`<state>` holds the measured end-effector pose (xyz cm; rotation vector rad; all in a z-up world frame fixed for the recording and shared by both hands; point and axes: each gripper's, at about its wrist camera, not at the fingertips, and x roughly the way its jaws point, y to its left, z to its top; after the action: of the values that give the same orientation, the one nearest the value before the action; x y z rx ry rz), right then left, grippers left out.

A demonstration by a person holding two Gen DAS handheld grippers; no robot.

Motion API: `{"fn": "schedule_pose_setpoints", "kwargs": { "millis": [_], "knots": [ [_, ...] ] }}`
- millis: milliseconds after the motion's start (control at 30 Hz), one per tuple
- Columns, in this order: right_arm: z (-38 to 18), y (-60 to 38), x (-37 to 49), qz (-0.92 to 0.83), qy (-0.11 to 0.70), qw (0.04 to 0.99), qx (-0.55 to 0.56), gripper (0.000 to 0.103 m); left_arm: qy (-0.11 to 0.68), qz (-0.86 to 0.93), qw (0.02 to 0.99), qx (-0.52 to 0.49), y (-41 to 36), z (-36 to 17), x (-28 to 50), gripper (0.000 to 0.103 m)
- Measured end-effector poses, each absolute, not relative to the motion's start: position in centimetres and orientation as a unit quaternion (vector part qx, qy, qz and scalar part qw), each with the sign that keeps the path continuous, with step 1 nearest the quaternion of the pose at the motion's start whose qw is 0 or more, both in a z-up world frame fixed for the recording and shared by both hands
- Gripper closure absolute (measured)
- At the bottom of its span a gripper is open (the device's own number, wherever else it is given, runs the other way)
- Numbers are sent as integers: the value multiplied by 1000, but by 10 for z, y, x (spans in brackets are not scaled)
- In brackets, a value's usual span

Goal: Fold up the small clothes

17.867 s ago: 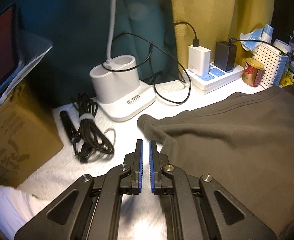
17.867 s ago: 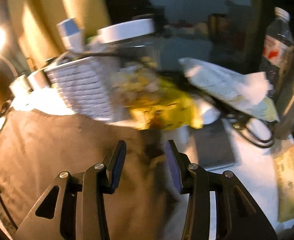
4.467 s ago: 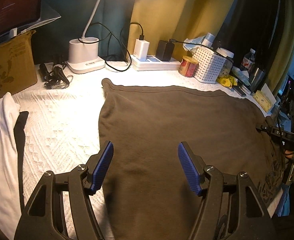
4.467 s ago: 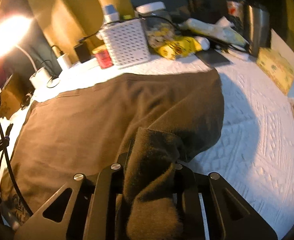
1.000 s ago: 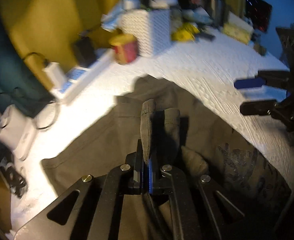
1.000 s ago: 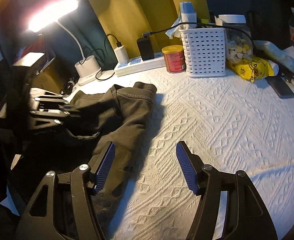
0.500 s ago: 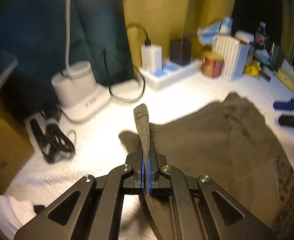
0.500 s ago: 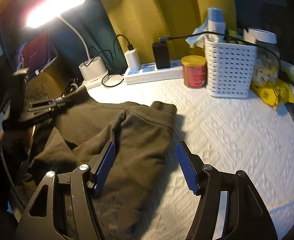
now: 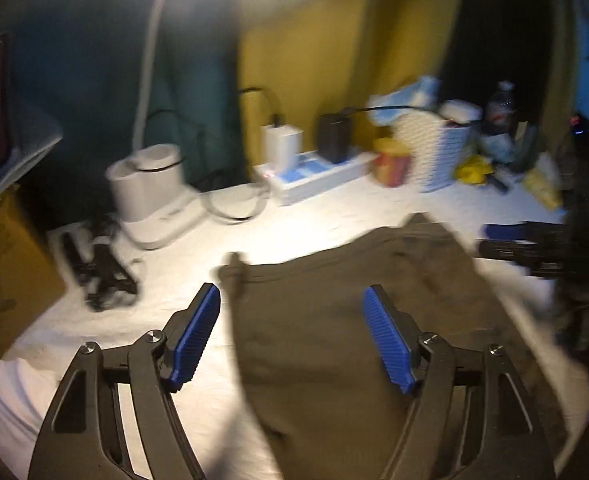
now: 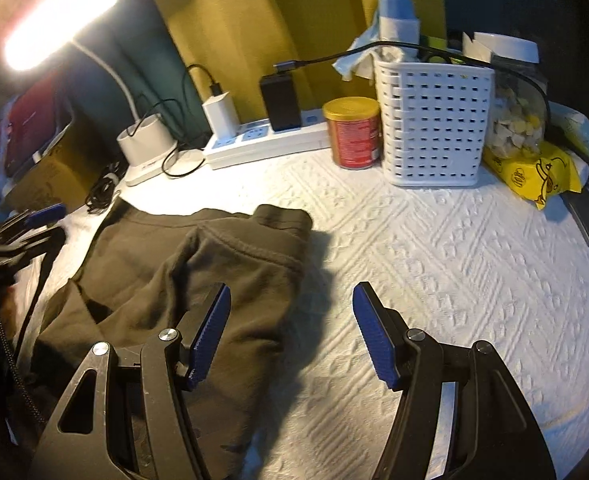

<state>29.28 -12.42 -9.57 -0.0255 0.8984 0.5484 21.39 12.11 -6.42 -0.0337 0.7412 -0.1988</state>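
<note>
Half a second after clamping the dark brown garment (image 9: pixel 334 320), the left gripper (image 9: pixel 290 332) has let go, jaws wide apart; the fold is laid. The right gripper (image 10: pixel 290 332) also gapes empty. The garment lies between and ahead of the left jaws, its long axis running away from them across the white surface (image 10: pixel 434 248).

It was a home bedroom: a white quilted bedspread (image 10: pixel 434 264), yellow curtains (image 10: pixel 246 20), a desk lamp (image 10: pixel 54 12) and power strip (image 10: pixel 262 140) along its far edge.
</note>
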Motion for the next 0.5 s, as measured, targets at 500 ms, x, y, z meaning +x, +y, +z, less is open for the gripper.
{"fn": "schedule_pose_setpoints", "kwargs": {
  "millis": [500],
  "knots": [
    [-96, -136, 293, 241, 429, 871, -2, 36, 421, -217, 870, 134, 26, -94, 194, 29]
  ]
}}
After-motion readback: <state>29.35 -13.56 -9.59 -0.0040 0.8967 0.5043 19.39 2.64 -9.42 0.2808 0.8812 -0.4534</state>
